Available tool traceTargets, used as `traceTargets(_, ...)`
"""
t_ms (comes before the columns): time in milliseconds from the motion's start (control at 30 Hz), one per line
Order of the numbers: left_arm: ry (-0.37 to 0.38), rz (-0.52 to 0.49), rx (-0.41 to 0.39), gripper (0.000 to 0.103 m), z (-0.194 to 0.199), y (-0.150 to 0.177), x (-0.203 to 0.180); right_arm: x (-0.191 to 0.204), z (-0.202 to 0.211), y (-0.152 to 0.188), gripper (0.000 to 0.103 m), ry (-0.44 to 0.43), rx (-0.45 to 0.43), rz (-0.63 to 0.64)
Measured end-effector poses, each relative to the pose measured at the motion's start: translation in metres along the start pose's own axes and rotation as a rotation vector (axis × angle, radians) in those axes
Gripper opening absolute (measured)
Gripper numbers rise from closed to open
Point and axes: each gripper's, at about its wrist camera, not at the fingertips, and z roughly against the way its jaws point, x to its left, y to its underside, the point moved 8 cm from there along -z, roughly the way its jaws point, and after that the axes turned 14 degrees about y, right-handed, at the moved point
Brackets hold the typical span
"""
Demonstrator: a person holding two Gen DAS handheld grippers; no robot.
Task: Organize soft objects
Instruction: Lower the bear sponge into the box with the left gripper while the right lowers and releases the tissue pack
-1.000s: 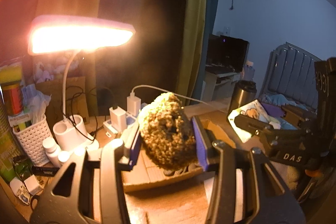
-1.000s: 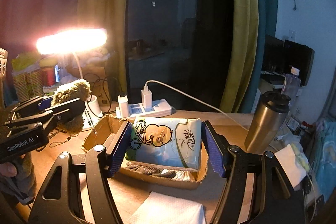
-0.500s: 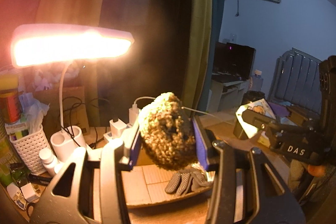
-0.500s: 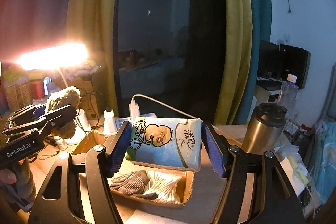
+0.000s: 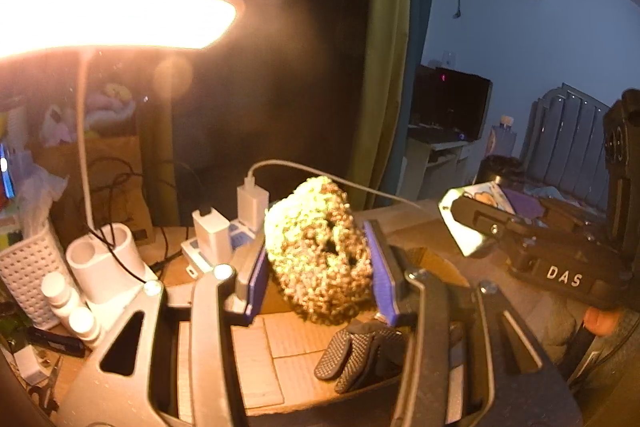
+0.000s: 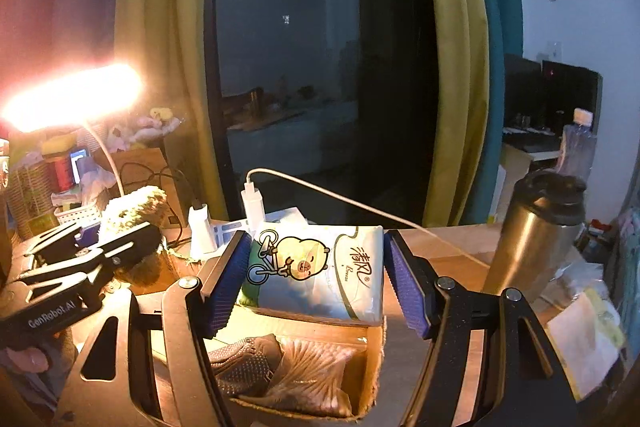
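Note:
A curly tan plush ball hangs over the open cardboard box, with my left gripper shut on it between blue pads. A pack of tissues with a cartoon cyclist is clamped in my right gripper, above the same box. A dark dotted glove lies in the box beside a bag of cotton swabs. In the right wrist view the left gripper with the plush ball shows at the left. The right gripper shows at the right of the left wrist view.
A lit desk lamp glares at upper left. A power strip with chargers, a white holder, small bottles and a mesh basket crowd the desk's left. A steel tumbler and a white napkin sit at right.
Both grippers moved forward and lower over the box with their loads. The glove and swabs inside the box came into view. The lamp looms closer.

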Motion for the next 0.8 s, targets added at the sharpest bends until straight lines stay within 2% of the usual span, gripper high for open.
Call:
traceTargets(233, 0.023, 0.007, 0.052, 0.045, -0.027, 0.013, 0.0, 0.007, -0.027, 0.011, 0.07, -0.02, 0.045, 0.012)
traceTargets(600, 0.03, 0.082, 0.19, 0.047, -0.064, 0.053, 0.016, 0.015, -0.059, 0.035, 0.07, -0.043, 0.123, 0.004)
traceTargets(667, 0.023, 0.098, 0.214, 0.053, -0.067, 0.058, 0.02, 0.016, -0.064, 0.039, 0.07, -0.044, 0.138, 0.003)
traceTargets(800, 0.032, 0.127, 0.237, 0.054, -0.072, 0.064, 0.023, 0.016, -0.072, 0.046, 0.07, -0.037, 0.166, 0.003)
